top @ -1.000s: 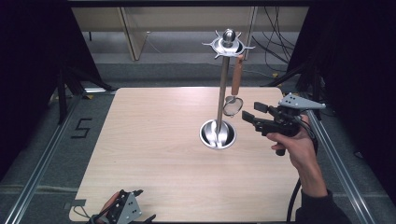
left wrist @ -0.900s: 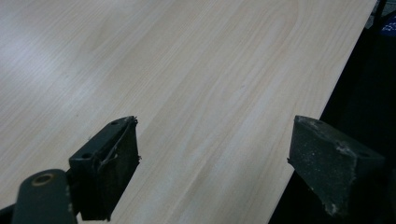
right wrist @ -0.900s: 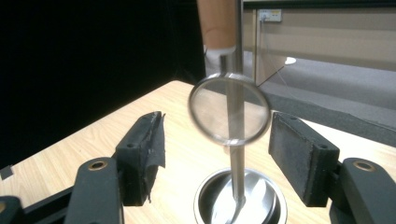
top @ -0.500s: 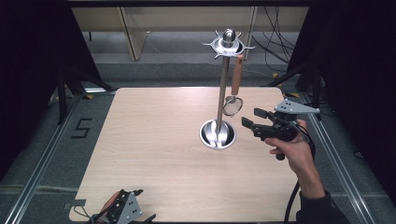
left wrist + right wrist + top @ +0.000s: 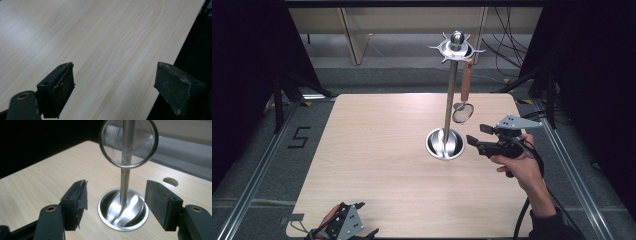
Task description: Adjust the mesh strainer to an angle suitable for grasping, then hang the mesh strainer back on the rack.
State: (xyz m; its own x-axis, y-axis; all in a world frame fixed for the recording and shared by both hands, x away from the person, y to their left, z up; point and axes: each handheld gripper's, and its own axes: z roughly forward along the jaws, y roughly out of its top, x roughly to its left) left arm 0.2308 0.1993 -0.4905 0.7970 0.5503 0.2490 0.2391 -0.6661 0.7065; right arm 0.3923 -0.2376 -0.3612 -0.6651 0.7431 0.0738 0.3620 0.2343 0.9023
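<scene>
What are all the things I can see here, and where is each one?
Stand: one, shiny silver, a tall pole with a round dish base, on the far right part of the table.
Strainer: one, brown handle and round silver mesh, hanging from a hook at the stand's top, clear of the table.
Table: one, light wood, in the middle of the room.
Cables: several, black, on the floor behind the table.
Right tool: one, black, jaws open with nothing between them, pointing at the stand's base, below the strainer.
Left tool: one, black with a grey plate, at the table's near edge, jaws open.
</scene>
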